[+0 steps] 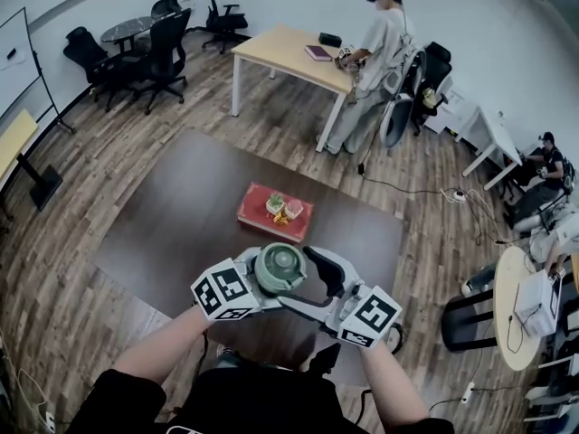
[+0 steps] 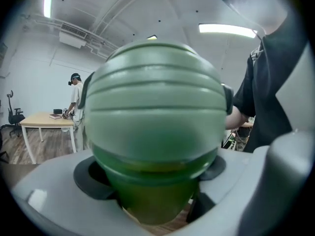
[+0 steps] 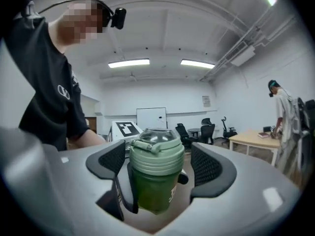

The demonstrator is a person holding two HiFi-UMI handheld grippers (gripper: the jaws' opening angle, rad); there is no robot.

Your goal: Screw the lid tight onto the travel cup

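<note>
A green travel cup is held upright above a dark desk, its long axis vertical and its lid pointing up. The left tongs clamp its lower body. The right tongs stand wide around the lid, with a gap at each pad.

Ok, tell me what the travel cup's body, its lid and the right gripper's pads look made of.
Cup body: probably translucent dark green plastic; light shows through it, and it looks glossy.
Lid: opaque pale green plastic, matte, with moulded ribs; the domed top looks clear.
Right gripper pads: black, rubber-like, with a dotted texture; exact material unclear.
</note>
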